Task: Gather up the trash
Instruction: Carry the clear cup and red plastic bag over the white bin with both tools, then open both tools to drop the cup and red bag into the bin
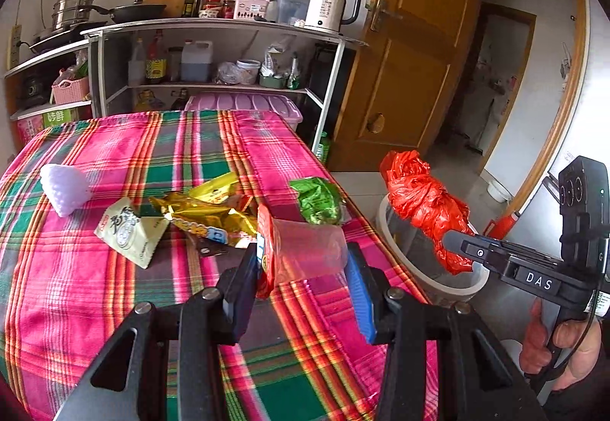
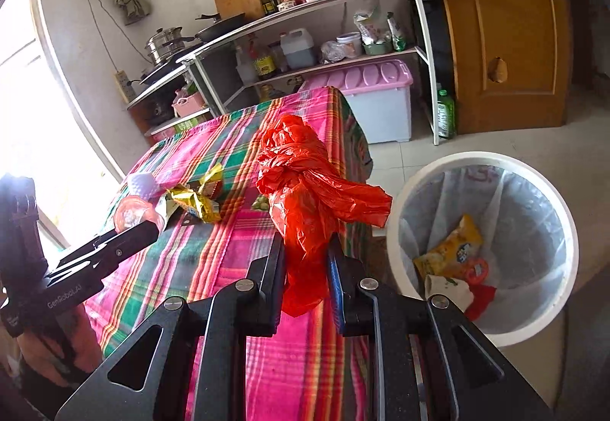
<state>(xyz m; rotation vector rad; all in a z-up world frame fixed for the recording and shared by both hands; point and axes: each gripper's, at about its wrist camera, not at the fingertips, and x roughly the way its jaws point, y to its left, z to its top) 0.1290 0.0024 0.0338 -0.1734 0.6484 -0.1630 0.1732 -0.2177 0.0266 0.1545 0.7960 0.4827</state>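
Observation:
My left gripper (image 1: 303,253) is shut on a clear plastic cup (image 1: 312,249) with a red wrapper at its mouth, held just above the plaid table (image 1: 114,306). My right gripper (image 2: 305,242) is shut on a knotted red plastic bag (image 2: 301,169), held up near the table's right edge beside the white bin (image 2: 476,156). In the left wrist view the red bag (image 1: 423,200) hangs over the bin (image 1: 457,291). On the table lie gold wrappers (image 1: 213,215), a green wrapper (image 1: 318,200), a beige packet (image 1: 127,230) and a white foam net (image 1: 65,188).
The bin is lined with a clear bag and holds a yellow packet (image 2: 453,242) and other scraps. Behind the table stand a metal shelf (image 1: 228,28) with a kettle (image 1: 331,5), a pink-lidded box (image 2: 381,104), a green bottle (image 2: 445,114) and a wooden door (image 1: 411,51).

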